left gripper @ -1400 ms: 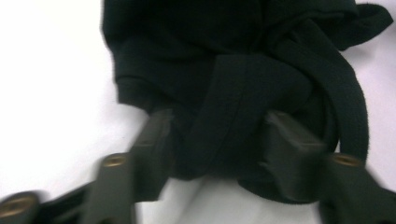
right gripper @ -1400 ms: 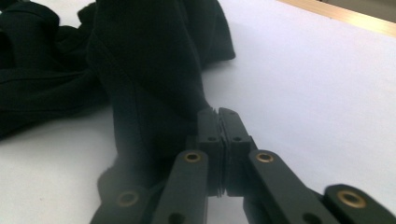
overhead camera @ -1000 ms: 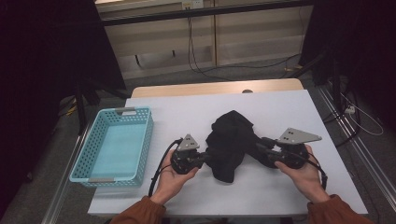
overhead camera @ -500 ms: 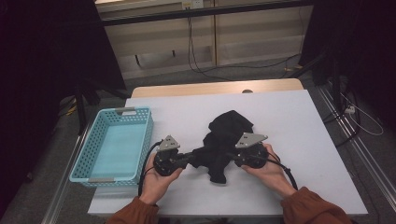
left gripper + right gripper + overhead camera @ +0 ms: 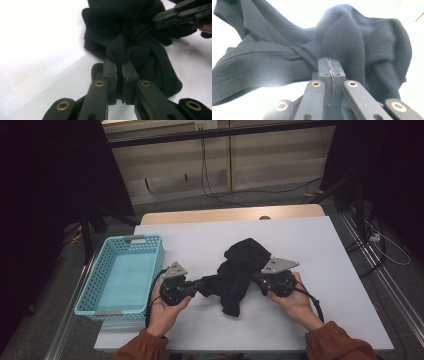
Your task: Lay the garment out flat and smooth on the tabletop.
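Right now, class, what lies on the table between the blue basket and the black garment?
In the high view, the left gripper and the hand holding it lie between the blue basket and the black garment, its jaws clamped on the cloth's edge.

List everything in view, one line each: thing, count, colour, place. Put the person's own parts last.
table: one, white, centre of the high view.
basket: one, light blue, on the table's left edge.
garment: one, black, crumpled on the table between the grippers.
cables: several, black, on the floor beyond the table.
left gripper: one, black, shut on a fold of the garment.
right gripper: one, black, jaws together at the garment's edge; jaws have just been closing.
hands: two, orange sleeves, at the table's near edge.
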`<state>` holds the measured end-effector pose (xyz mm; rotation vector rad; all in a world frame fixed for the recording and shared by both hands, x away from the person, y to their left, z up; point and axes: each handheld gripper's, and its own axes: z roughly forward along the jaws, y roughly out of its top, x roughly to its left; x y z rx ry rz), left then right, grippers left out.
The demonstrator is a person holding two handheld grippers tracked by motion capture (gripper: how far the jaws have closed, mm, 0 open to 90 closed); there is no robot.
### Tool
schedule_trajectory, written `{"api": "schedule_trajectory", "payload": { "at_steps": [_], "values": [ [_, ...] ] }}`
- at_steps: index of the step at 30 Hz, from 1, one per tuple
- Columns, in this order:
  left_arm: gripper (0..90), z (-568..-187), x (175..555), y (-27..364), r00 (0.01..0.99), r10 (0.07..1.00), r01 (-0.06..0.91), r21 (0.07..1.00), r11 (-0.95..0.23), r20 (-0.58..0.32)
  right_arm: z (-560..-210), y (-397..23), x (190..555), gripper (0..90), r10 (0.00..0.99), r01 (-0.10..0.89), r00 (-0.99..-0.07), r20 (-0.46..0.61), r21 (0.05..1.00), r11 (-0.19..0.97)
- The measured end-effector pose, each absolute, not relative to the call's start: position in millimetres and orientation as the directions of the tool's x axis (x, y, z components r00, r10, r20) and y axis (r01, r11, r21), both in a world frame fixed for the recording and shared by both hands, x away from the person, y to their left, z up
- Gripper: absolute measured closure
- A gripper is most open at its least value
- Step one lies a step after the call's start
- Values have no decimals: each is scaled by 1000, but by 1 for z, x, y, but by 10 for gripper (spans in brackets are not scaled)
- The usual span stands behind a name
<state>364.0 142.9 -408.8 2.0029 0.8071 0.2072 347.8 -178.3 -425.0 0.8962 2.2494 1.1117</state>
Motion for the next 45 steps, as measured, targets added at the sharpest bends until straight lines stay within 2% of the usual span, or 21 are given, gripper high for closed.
{"api": "schedule_trajectory", "payload": {
  "at_steps": [19,25,32,36,42,45],
  "values": [
    [846,-401,372,157,733,655,475,829,-296,-186,-383,-253,342,900,867,307,-483,-126,903,302],
    [833,-406,373,153,739,646,483,819,-311,-191,-388,-271,343,900,894,332,-430,-126,898,287],
    [743,-415,374,141,747,638,494,799,-344,-187,-409,-277,343,899,884,395,-451,-120,862,319],
    [678,-419,374,138,753,631,495,791,-359,-185,-415,-274,340,868,867,408,-486,-112,848,339],
    [542,-418,373,141,732,662,492,798,-348,-162,-403,-263,325,696,840,349,-529,-119,872,343],
    [463,-417,374,144,716,681,492,801,-341,-150,-399,-248,314,665,817,321,-563,-126,878,356]
  ]
}}
